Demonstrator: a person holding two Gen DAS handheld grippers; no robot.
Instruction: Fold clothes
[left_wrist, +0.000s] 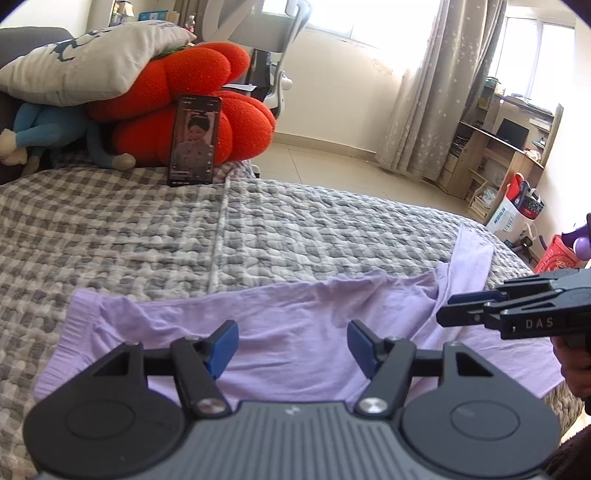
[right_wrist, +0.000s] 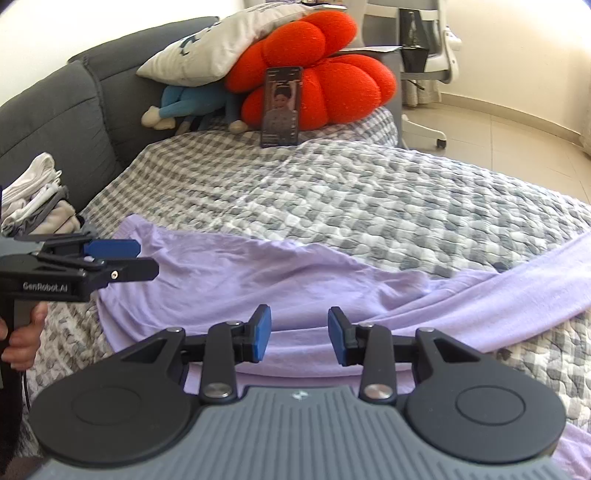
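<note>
Grippers, two, hand-held, both hovering over a lilac garment (left_wrist: 288, 332) spread across a grey-and-white checked quilt (left_wrist: 147, 229).

Left gripper (left_wrist: 293, 345): level, pointing along the bed toward the pillows, jaws wide apart with nothing between the blue pads (left_wrist: 223, 345). It hangs over the near middle of the garment, apparently just above the cloth. In the right wrist view it shows side-on at the left edge (right_wrist: 144, 258), a hand (right_wrist: 24, 339) wrapped around its grip.

Right gripper (right_wrist: 300, 338): level, jaws apart, empty, over the near part of the garment. In the left wrist view it enters from the right edge (left_wrist: 443, 314); there the jaw gap cannot be judged.

Garment: lying mostly flat and wrinkled along the near side of the bed, one end rumpled toward the headboard side, a sleeve (left_wrist: 474, 258) laid out at the other end over the quilt.

Other items:
- Phone (left_wrist: 195, 140), upright, screen lit, leaning against a red plush cushion (left_wrist: 207, 96) at the far end of the bed.
- Grey printed pillow (left_wrist: 88, 62) resting on top of the red cushion.
- Blue stuffed toy (left_wrist: 48, 133) under the pillow.
- Dark grey padded headboard (right_wrist: 74, 110).
- Stack of folded pale clothes (right_wrist: 37, 195) beside the headboard.
- White office chair (left_wrist: 280, 44), curtains (left_wrist: 436, 92), wooden desk shelf (left_wrist: 509, 147) across the tiled floor.

Nothing lies between either gripper and the cloth.
</note>
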